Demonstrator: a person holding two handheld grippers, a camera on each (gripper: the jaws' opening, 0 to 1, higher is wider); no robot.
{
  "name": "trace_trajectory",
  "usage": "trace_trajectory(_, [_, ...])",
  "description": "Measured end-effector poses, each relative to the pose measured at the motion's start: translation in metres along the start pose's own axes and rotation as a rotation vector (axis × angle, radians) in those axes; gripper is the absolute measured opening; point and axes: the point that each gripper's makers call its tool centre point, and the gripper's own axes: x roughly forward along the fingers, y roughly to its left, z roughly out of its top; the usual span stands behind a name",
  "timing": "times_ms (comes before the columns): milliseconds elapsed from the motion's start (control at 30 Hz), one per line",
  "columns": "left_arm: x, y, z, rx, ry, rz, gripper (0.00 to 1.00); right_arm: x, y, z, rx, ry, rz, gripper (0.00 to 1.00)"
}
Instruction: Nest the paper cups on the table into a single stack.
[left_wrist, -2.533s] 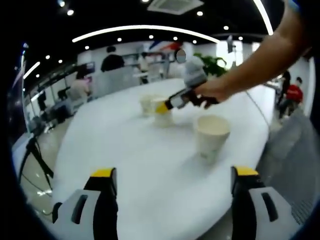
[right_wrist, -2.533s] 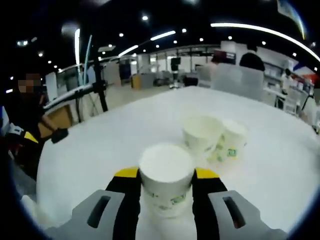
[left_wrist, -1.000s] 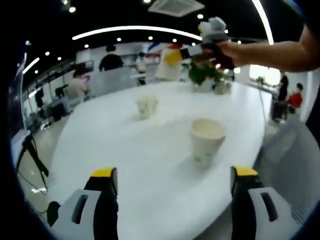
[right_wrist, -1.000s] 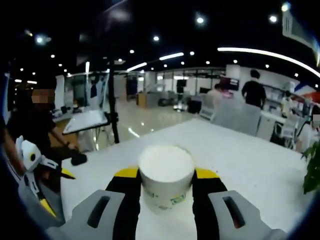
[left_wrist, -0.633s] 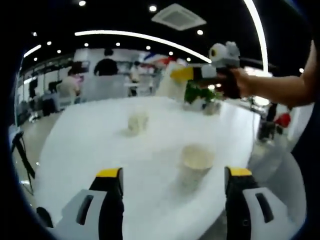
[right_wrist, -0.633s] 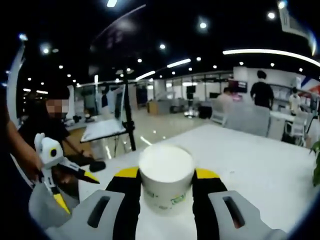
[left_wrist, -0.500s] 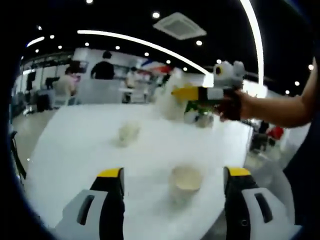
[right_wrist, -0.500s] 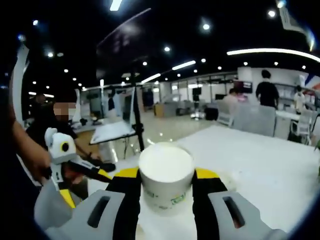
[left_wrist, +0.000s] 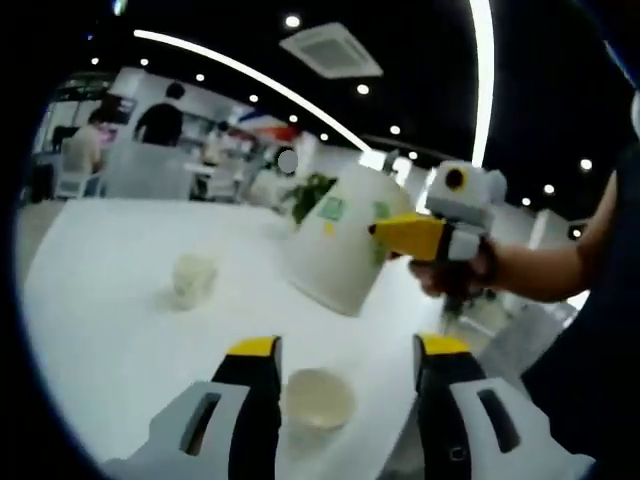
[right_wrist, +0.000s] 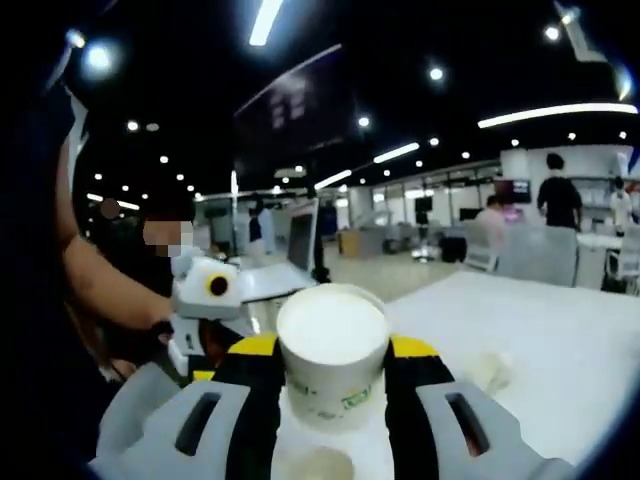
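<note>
Right tongs (right_wrist: 331, 365) clamped on paper cup (right_wrist: 331, 345); thin wall, likely crushable, grip mid-body. Left tongs (left_wrist: 340, 385) apart above near cup (left_wrist: 318, 400).

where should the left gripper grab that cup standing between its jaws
Probably by the side wall just under the rim, coming in level from the side. The cup stands upright, mouth up, on the table between the open jaws of the left gripper. A side grip leaves the mouth free for the cup held by the right gripper.
</note>
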Motion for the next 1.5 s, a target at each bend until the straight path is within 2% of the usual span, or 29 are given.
trace_trajectory(100, [0.000,-0.003,0.009,-0.007,-0.012,-0.020,0.40,-0.004,0.006,-0.001,0.065,-0.029,0.020,0.37])
trace_trajectory(200, [-0.003,-0.007,0.021,-0.026,-0.046,-0.054,0.34,-0.007,0.010,-0.008,0.048,-0.015,0.023,0.37])
trace_trajectory(300, [-0.007,-0.006,0.026,-0.020,-0.041,-0.062,0.28,-0.010,0.015,-0.006,0.054,-0.021,0.045,0.37])
trace_trajectory(367, [-0.010,-0.013,0.030,-0.021,-0.029,-0.112,0.22,-0.011,0.017,-0.005,0.051,-0.019,0.057,0.37])
trace_trajectory(467, [-0.013,-0.017,0.035,-0.005,-0.014,-0.144,0.18,-0.013,0.020,-0.004,0.053,-0.017,0.084,0.37])
trace_trajectory(600, [-0.021,-0.026,0.054,0.008,-0.023,-0.215,0.14,-0.014,0.024,-0.004,0.058,-0.004,0.121,0.37])
trace_trajectory(667, [-0.025,-0.033,0.060,0.031,-0.010,-0.252,0.10,-0.015,0.026,-0.005,0.055,0.008,0.136,0.37])
trace_trajectory(733, [-0.028,-0.041,0.061,0.064,0.023,-0.292,0.05,-0.015,0.028,-0.006,0.045,0.021,0.140,0.36])
trace_trajectory(800, [-0.032,-0.052,0.060,0.091,0.064,-0.348,0.00,-0.015,0.027,-0.004,0.060,0.017,0.138,0.39])
trace_trajectory(833, [-0.032,-0.054,0.061,0.096,0.072,-0.355,0.00,-0.015,0.027,-0.001,0.064,0.004,0.134,0.40])
trace_trajectory(867, [-0.030,-0.051,0.062,0.119,0.082,-0.330,0.00,-0.016,0.027,-0.001,0.065,0.006,0.140,0.41])
trace_trajectory(967, [-0.031,-0.052,0.059,0.130,0.118,-0.345,0.00,-0.014,0.028,0.000,0.063,0.015,0.138,0.46])
trace_trajectory(1100, [-0.032,-0.039,0.060,0.158,0.156,-0.296,0.00,-0.016,0.021,-0.002,0.047,0.029,0.110,0.49])
trace_trajectory(1133, [-0.033,-0.035,0.060,0.174,0.170,-0.274,0.00,-0.017,0.017,-0.004,0.037,0.037,0.093,0.51])
trace_trajectory(1167, [-0.032,-0.025,0.061,0.205,0.209,-0.214,0.00,-0.018,0.013,-0.005,0.023,0.041,0.075,0.52])
trace_trajectory(1200, [-0.033,-0.025,0.061,0.216,0.249,-0.186,0.00,-0.020,0.010,-0.006,0.019,0.043,0.059,0.53])
trace_trajectory(1233, [-0.033,-0.028,0.062,0.234,0.301,-0.179,0.00,-0.024,-0.001,-0.008,0.007,0.044,0.008,0.56])
trace_trajectory(1333, [-0.030,-0.034,0.069,0.342,0.408,-0.145,0.00,-0.033,-0.021,-0.023,-0.037,0.081,-0.081,0.75])
trace_trajectory(1367, [-0.028,-0.036,0.070,0.378,0.460,-0.136,0.00,-0.037,-0.027,-0.030,-0.044,0.102,-0.105,0.82])
trace_trajectory(1433, [-0.027,-0.039,0.071,0.414,0.506,-0.133,0.00,-0.046,-0.037,-0.046,-0.057,0.158,-0.151,0.89])
trace_trajectory(1500, [-0.025,-0.044,0.070,0.494,0.605,-0.140,0.00,-0.054,-0.043,-0.055,-0.066,0.170,-0.185,0.94])
